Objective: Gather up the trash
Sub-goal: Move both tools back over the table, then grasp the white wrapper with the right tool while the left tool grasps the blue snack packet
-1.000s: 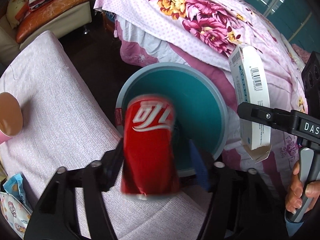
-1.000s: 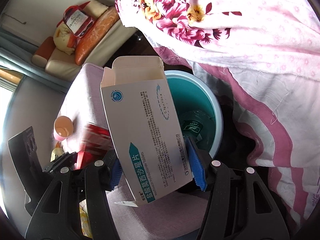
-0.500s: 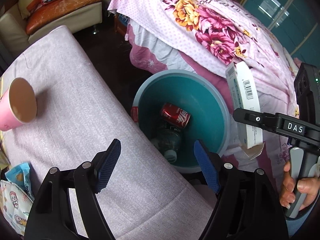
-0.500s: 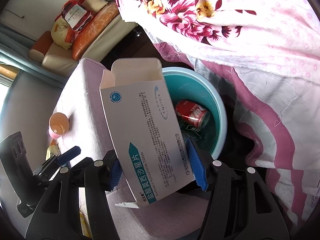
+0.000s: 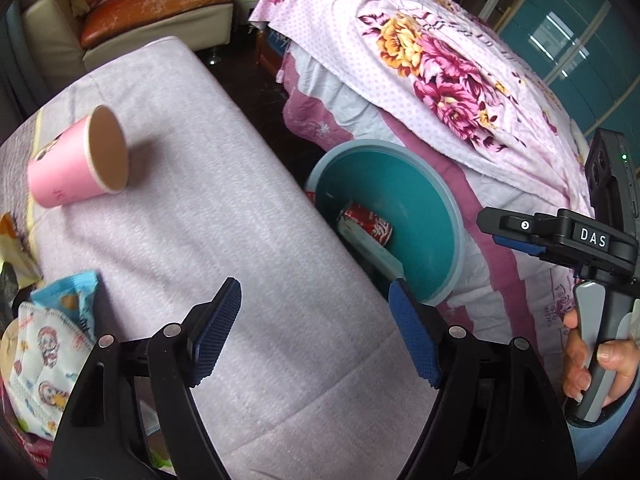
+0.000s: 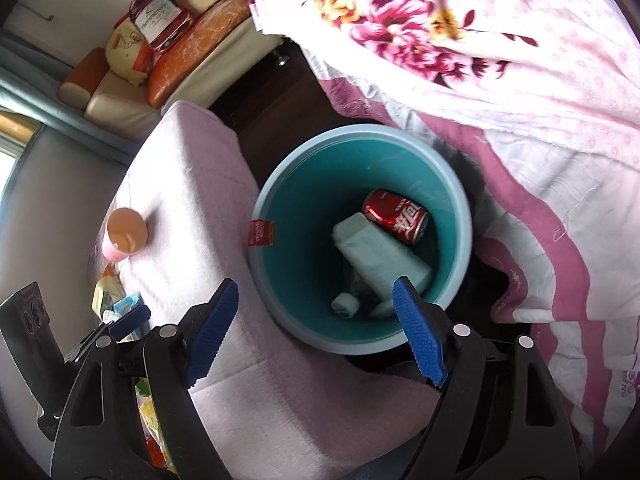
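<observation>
Right wrist: bin (image 6: 460, 200) holds can (image 6: 394, 216), box (image 6: 380, 252)

The bin (image 6: 280, 184) is seen to be smooth teal plastic, and the can (image 6: 395, 216) in it glossy red metal beside a matt cardboard box (image 6: 380, 256). The table (image 5: 224, 208) is covered in ribbed lilac cloth, on which a matt pink paper cup (image 5: 76, 160) and shiny wrappers (image 5: 48, 344) are laid. The quilt (image 5: 420, 56) is made of soft printed cloth, and the pads (image 5: 216, 332) of ridged blue rubber.
</observation>
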Available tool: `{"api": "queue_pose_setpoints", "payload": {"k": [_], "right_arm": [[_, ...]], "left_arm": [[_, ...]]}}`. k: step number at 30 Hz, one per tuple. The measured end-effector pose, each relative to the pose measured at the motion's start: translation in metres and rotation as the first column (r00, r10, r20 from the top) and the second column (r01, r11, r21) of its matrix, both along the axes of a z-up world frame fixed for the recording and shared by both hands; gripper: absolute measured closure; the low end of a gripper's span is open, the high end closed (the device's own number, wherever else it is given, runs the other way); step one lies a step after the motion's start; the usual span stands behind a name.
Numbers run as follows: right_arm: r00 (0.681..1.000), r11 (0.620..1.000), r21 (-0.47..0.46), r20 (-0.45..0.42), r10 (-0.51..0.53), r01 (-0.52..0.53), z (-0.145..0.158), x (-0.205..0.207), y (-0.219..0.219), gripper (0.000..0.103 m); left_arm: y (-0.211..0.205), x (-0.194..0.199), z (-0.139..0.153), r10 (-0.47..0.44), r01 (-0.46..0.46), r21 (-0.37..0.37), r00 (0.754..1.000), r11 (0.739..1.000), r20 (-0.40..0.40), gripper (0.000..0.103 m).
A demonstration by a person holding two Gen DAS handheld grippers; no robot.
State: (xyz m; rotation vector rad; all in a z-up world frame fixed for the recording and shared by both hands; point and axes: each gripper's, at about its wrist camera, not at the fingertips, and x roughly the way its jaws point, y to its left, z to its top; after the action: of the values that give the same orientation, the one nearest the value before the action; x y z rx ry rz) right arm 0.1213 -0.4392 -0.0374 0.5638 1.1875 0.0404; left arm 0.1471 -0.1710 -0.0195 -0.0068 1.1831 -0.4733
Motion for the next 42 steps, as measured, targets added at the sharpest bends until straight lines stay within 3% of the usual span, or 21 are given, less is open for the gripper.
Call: {"api": "queue_pose_setpoints", "payload": {"k": [12,19,29,34,42], "right_arm": [[0.989,0.989,-0.014,0.008,0.149,-0.149,0.012,-0.004,0.077,0.027],[0.961,0.961,-0.011,0.009,0.276,-0.276,0.016,0.0,0.137,0.027],[0.877,0.877,-0.027,0.002,0.48,-0.48,0.017,0.012,0.243,0.027],[0.834,0.834,-0.038,0.005,0.551,-0.551,0.016,0.019,0.284,0.027],[0.786,0.786,-0.023,0.018,0.618,-0.618,0.008,0.031,0.329,0.027]], "left_arm": [[0.076,-0.025,0.022,0.113,-0.112,-0.017,0.993,0.994,0.039,0.025],[0.139,-0.041,0.034,0.197,-0.195,-0.027,0.978,0.98,0.067,0.025],[0.239,-0.054,0.027,0.357,-0.357,-0.017,0.931,0.934,0.072,0.025],[0.27,-0.053,0.016,0.415,-0.416,0.002,0.908,0.909,0.062,0.025],[0.282,-0.05,0.002,0.404,-0.406,0.029,0.913,0.913,0.052,0.025]]}}
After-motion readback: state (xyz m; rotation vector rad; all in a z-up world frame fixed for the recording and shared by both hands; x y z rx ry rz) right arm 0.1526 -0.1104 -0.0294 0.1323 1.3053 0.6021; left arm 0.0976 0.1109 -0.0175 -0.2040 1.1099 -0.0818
